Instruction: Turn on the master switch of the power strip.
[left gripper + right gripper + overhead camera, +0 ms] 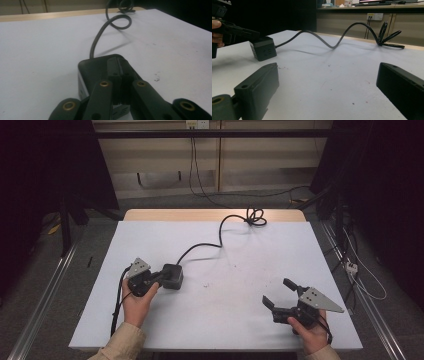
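The black power box point(172, 275) is sitting on the left near part of the white tabletop point(240, 305), its cable point(220, 237) snaking away to a knotted coil at the far edge. The left claw point(162, 276) is resting on top of the box with its jaws pressed together, pinching nothing; in the left gripper view the closed tips point(120, 75) are lying flat on the lid, probably to pin or nudge the box rather than lift it. The right claw point(280, 292) is waiting at the near right, well apart, jaws spread wide and empty, likely kept ready to take the cable or steady the box.
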Demonstrator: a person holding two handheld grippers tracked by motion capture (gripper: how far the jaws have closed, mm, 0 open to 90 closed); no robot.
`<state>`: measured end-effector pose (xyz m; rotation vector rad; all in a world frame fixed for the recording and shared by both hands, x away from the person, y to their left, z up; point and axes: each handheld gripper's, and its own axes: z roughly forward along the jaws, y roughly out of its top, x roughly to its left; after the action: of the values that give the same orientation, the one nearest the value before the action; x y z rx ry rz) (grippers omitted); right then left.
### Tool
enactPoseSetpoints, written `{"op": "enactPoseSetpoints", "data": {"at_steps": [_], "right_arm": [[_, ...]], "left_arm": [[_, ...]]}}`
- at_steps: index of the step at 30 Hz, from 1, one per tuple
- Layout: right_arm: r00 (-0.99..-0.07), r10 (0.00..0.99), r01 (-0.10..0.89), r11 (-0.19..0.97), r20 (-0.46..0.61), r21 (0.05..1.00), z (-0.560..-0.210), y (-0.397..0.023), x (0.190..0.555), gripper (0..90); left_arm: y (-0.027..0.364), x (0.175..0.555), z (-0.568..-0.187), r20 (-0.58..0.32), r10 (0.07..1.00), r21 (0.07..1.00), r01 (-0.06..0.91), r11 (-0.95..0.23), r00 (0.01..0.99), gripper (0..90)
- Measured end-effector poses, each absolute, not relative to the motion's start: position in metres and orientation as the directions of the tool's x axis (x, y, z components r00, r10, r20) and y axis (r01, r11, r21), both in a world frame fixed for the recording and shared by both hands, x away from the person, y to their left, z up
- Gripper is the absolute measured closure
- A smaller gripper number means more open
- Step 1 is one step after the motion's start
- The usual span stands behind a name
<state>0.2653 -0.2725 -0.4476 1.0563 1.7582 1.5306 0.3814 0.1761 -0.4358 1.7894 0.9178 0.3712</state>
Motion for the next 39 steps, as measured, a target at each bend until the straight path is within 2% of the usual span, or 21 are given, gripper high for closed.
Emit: {"op": "enactPoseSetpoints", "data": {"at_steps": [8, 11, 13, 16, 19, 22, 24, 33, 39], "right_arm": [[-0.525, 0.848, 0.191, 0.033, 0.074, 0.981, -0.448, -0.272, 0.265, 3.8], [-0.525, 0.848, 0.191, 0.033, 0.073, 0.981, -0.447, -0.272, 0.265, 3.8], [-0.524, 0.849, 0.191, 0.033, 0.073, 0.981, -0.447, -0.272, 0.265, 3.8], [-0.524, 0.848, 0.191, 0.034, 0.073, 0.981, -0.447, -0.272, 0.265, 3.8], [-0.526, 0.847, 0.192, 0.033, 0.074, 0.981, -0.447, -0.272, 0.266, 3.8], [-0.527, 0.847, 0.192, 0.033, 0.074, 0.981, -0.447, -0.272, 0.266, 3.8], [-0.527, 0.847, 0.193, 0.033, 0.075, 0.981, -0.448, -0.272, 0.266, 3.8], [-0.526, 0.847, 0.195, 0.032, 0.077, 0.980, -0.447, -0.272, 0.266, 3.8], [-0.524, 0.849, 0.192, 0.036, 0.072, 0.981, -0.448, -0.273, 0.266, 3.8]], "left_arm": [[0.177, 0.381, -0.432, -0.178, 0.724, 0.903, 0.403, -0.149, 0.667, 66.3], [0.177, 0.381, -0.431, -0.190, 0.725, 0.902, 0.410, -0.138, 0.662, 62.6], [0.178, 0.382, -0.431, -0.191, 0.727, 0.898, 0.416, -0.141, 0.659, 55.1], [0.177, 0.382, -0.430, -0.199, 0.722, 0.900, 0.416, -0.133, 0.662, 48.4], [0.177, 0.381, -0.429, -0.188, 0.721, 0.900, 0.410, -0.145, 0.667, 45.5], [0.176, 0.382, -0.428, -0.202, 0.715, 0.896, 0.421, -0.141, 0.669, 33.1], [0.176, 0.381, -0.428, -0.197, 0.709, 0.898, 0.415, -0.147, 0.677, 32.7], [0.177, 0.381, -0.425, -0.200, 0.705, 0.896, 0.418, -0.149, 0.680, 17.0], [0.180, 0.378, -0.423, -0.197, 0.703, 0.896, 0.416, -0.153, 0.683, 11.1]]}}
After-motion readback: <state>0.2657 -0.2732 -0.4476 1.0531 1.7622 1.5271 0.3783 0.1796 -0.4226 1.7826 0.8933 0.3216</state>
